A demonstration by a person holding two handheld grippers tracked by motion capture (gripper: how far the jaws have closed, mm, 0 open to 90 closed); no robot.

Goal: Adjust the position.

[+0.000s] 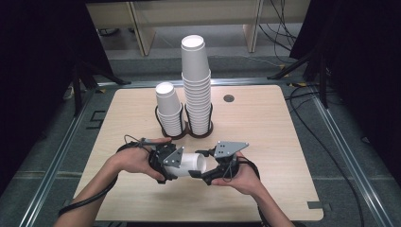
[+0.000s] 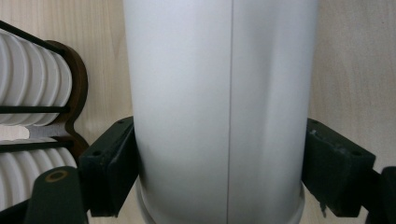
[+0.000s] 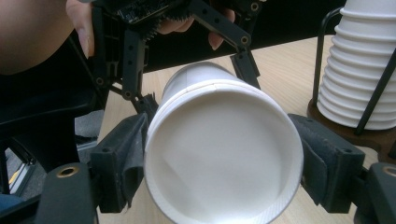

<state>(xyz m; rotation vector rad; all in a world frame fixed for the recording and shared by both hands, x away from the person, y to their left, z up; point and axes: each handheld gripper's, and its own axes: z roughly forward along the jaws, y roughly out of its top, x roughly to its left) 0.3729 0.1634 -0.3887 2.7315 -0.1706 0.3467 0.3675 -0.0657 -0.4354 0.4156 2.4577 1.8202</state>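
A white paper cup (image 1: 190, 163) lies on its side just above the table, held between both grippers. My left gripper (image 1: 176, 164) is shut on its narrow end; in the left gripper view the black pads (image 2: 109, 168) press the cup's wall (image 2: 219, 93) from both sides. My right gripper (image 1: 204, 171) comes in from the right and is shut on the rim. The cup's open mouth (image 3: 224, 154) faces the right gripper view, with a pad (image 3: 123, 158) against each side. Beyond it, the left gripper (image 3: 196, 81) and a hand grip the far end.
A short stack (image 1: 169, 111) and a tall stack (image 1: 196, 85) of white cups stand in a dark wire holder (image 1: 187, 133) at mid-table, just behind the grippers. The stacks (image 2: 28, 79) (image 3: 359, 70) are close by. A round cable hole (image 1: 229, 98) lies further back on the wooden table (image 1: 274, 142).
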